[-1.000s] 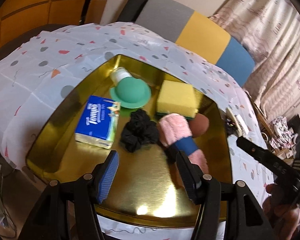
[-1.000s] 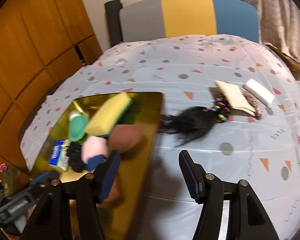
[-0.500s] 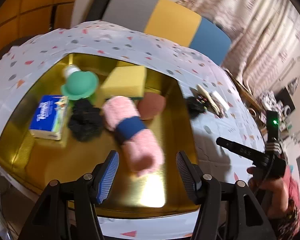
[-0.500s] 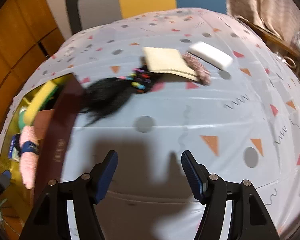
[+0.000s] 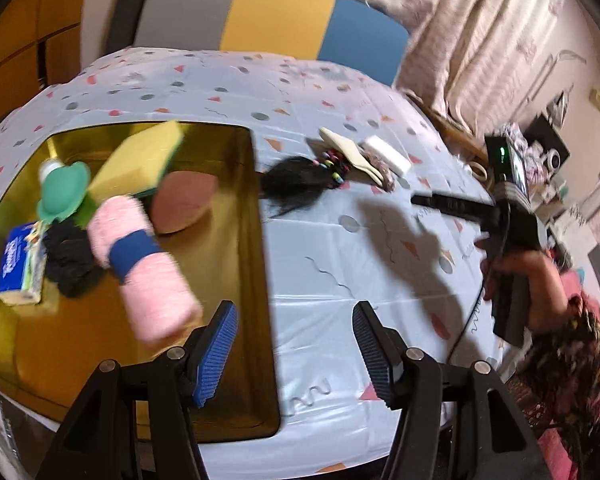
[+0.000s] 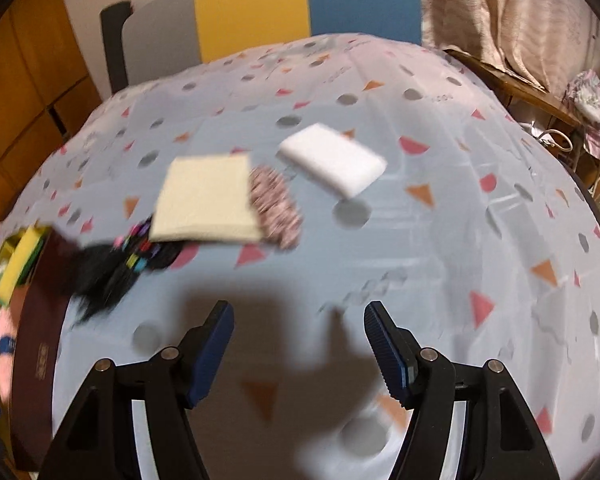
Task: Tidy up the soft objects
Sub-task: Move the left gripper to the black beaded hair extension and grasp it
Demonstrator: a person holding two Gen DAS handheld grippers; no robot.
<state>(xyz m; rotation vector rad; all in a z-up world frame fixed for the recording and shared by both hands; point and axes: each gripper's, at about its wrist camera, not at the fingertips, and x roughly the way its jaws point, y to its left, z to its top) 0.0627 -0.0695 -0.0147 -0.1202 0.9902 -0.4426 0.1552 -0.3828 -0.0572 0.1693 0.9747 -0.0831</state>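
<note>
A gold tray on the left of the table holds a pink rolled towel, a yellow sponge, a brown pad, a black scrunchie, a green cap and a blue tissue pack. On the cloth lie a black wig with coloured beads, a cream cloth, a patterned scrunchie and a white sponge. My left gripper is open and empty over the tray's right edge. My right gripper is open and empty, short of the loose items.
The table wears a pale cloth with coloured shapes. A grey, yellow and blue chair stands behind it. Curtains hang at the right. The hand holding the right gripper shows in the left wrist view.
Both views have swung right. The tray has slid to the left of each frame. The right gripper has moved toward the wig, cream cloth and white sponge. Both stay open.
</note>
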